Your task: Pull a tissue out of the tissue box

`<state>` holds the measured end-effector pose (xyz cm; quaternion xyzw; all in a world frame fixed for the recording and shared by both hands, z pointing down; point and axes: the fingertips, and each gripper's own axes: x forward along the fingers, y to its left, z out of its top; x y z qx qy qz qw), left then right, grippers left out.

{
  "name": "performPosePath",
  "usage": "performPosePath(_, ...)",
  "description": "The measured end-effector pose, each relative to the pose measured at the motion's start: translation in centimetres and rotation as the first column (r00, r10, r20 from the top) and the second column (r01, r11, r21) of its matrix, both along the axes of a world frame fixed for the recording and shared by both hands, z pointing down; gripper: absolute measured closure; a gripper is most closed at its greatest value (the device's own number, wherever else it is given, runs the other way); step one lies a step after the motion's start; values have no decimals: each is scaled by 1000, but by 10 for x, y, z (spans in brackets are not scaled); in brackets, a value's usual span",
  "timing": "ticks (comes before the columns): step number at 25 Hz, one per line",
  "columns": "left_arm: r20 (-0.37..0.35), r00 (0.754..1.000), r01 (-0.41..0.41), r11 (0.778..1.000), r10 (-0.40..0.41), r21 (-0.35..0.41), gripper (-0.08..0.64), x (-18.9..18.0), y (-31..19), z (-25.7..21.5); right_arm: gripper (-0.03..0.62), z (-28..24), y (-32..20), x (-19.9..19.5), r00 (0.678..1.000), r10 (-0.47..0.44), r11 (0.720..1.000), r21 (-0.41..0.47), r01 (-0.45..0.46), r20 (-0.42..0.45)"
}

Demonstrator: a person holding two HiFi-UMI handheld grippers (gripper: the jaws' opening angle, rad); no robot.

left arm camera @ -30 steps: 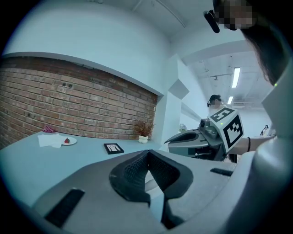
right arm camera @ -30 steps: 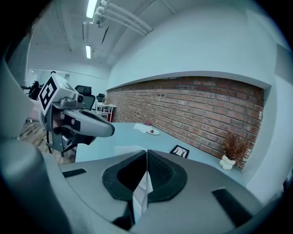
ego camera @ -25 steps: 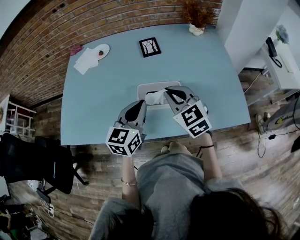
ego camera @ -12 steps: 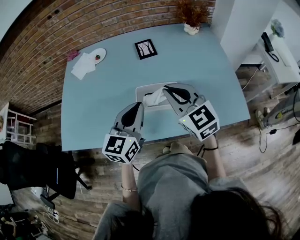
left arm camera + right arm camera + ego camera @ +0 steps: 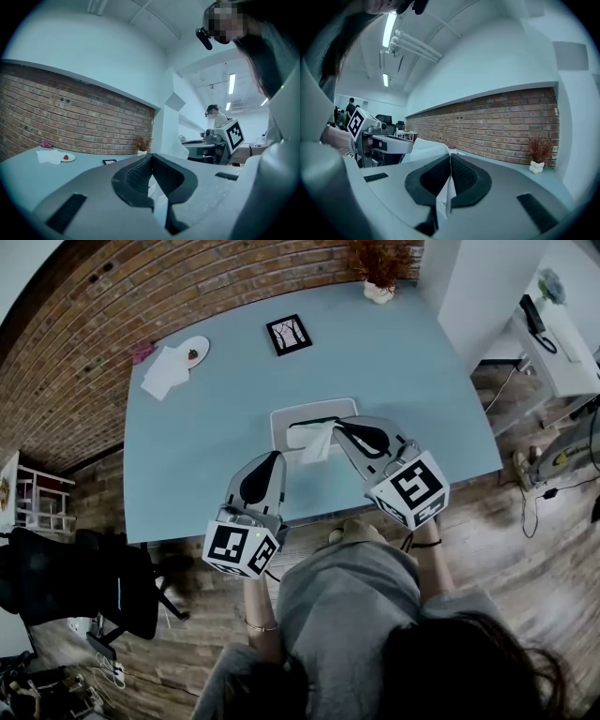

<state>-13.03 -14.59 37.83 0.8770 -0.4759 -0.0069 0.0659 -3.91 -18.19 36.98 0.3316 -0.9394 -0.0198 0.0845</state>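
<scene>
The pale tissue box lies flat on the blue table, near its front edge. A white tissue rises out of the slot, and my right gripper is shut on its upper end. In the right gripper view the tissue shows as a thin white sheet pinched between the pads. My left gripper hovers to the left of the box, jaws shut with nothing in them. From the left gripper view the right gripper and the hanging tissue are seen beyond.
A small framed picture lies past the box. A plate with a red fruit and white napkins sit at the far left corner, a dried plant in a white pot at the far right. A black chair stands left of the person.
Both grippers have risen and drawn back toward the person. The right one has pulled the tissue further out of the slot. The left one stays shut and empty.
</scene>
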Motion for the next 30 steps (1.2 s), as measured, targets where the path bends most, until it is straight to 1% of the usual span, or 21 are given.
performPosePath(5, 3, 1000, 4, 1000, -4, -3, 557, 1, 3, 3, 592, 5, 5, 1, 1000, 0, 1000, -3, 1, 4)
performPosePath(11, 4, 1000, -3, 1000, 3, 1, 557, 5, 1, 1, 592, -1, 4, 1, 1000, -8, 1000, 14, 8, 14)
performPosePath(19, 9, 1000, -9, 1000, 9, 3, 557, 9, -1, 0, 592, -5, 5, -2, 999, -34, 999, 29, 34, 23)
performPosePath(30, 10, 1000, -14, 1000, 14, -10, 557, 15, -10, 5, 592, 0, -3, 5, 999, -30, 999, 16, 29, 28)
